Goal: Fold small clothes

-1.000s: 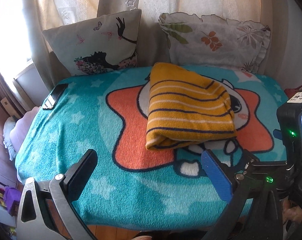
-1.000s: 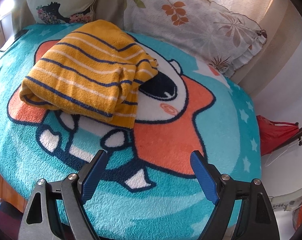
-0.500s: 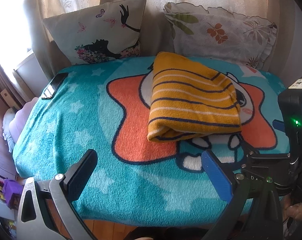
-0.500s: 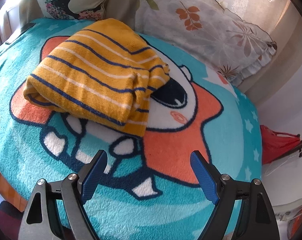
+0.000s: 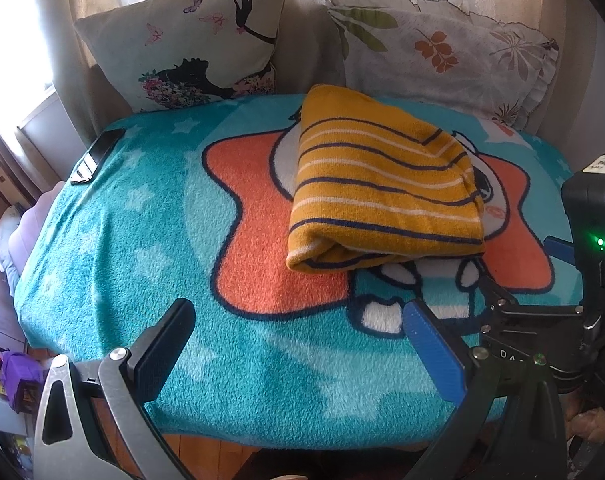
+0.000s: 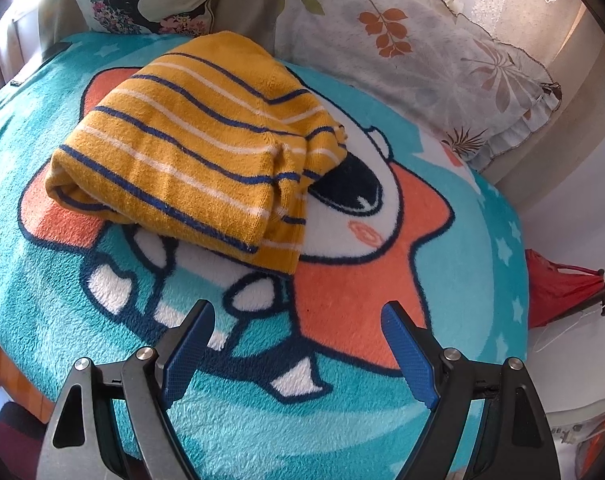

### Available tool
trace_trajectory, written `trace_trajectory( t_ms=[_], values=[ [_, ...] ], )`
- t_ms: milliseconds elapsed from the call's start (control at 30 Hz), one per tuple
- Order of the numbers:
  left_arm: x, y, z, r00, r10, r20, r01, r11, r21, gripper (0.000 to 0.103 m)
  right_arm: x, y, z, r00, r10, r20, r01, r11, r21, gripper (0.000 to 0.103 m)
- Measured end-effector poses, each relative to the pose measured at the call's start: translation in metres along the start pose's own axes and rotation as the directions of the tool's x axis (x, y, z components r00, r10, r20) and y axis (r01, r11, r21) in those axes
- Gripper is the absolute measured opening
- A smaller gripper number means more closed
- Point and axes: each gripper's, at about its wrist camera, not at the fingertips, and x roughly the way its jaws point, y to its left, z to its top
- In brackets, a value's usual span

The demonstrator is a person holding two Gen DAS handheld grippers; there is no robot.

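Note:
A mustard-yellow garment with navy and white stripes [image 5: 382,184] lies folded into a thick bundle on the teal cartoon blanket [image 5: 142,240]. It also shows in the right wrist view [image 6: 198,152], left of centre. My left gripper [image 5: 298,332] is open and empty, held over the blanket's near edge, short of the garment. My right gripper [image 6: 298,336] is open and empty, over the blanket just in front of the garment's near right corner. The right gripper's body [image 5: 590,280] shows at the right edge of the left wrist view.
Two cushions lean at the back: one with a black silhouette print [image 5: 190,44], one with a leaf print [image 5: 442,48]. A dark phone [image 5: 98,156] lies at the blanket's far left corner. A red bag [image 6: 558,292] sits off the right side. Wooden floor lies below the near edge.
Both grippers have drawn back and tilted a little; the garment and cushions sit lower in both views. The garment has not moved. Both grippers stay open.

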Motion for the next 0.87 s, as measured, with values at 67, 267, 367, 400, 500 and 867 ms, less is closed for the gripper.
trace_trajectory(
  t_ms=[67,267,367,400,500,867],
  values=[
    [0.003,0.000,0.000,1.000,-0.006,-0.012,0.006,1.000,-0.002,0.103,0.000,0.000,0.000,1.000,0.001,0.000,-0.001,1.000,0.001,0.088],
    [0.013,0.003,0.002,0.999,-0.024,-0.042,0.023,1.000,-0.022,0.103,0.004,0.002,0.005,1.000,0.005,-0.001,-0.005,1.000,-0.002,0.088],
    [0.018,0.005,0.002,0.998,-0.032,-0.058,0.030,0.999,-0.036,0.103,0.006,0.005,0.007,1.000,0.006,-0.004,-0.006,1.000,-0.004,0.088],
    [0.019,0.007,0.002,0.998,-0.033,-0.060,0.030,0.999,-0.041,0.103,0.007,0.005,0.008,1.000,0.008,-0.004,-0.008,1.000,-0.006,0.088],
    [0.023,0.008,0.003,0.997,-0.040,-0.066,0.036,0.998,-0.052,0.103,0.008,0.007,0.011,1.000,0.012,-0.001,-0.012,1.000,-0.006,0.088],
    [0.026,0.006,0.007,0.996,-0.028,-0.080,0.023,0.998,-0.059,0.103,0.006,0.005,0.014,1.000,0.018,0.022,-0.018,1.000,0.008,0.088]
  ],
)
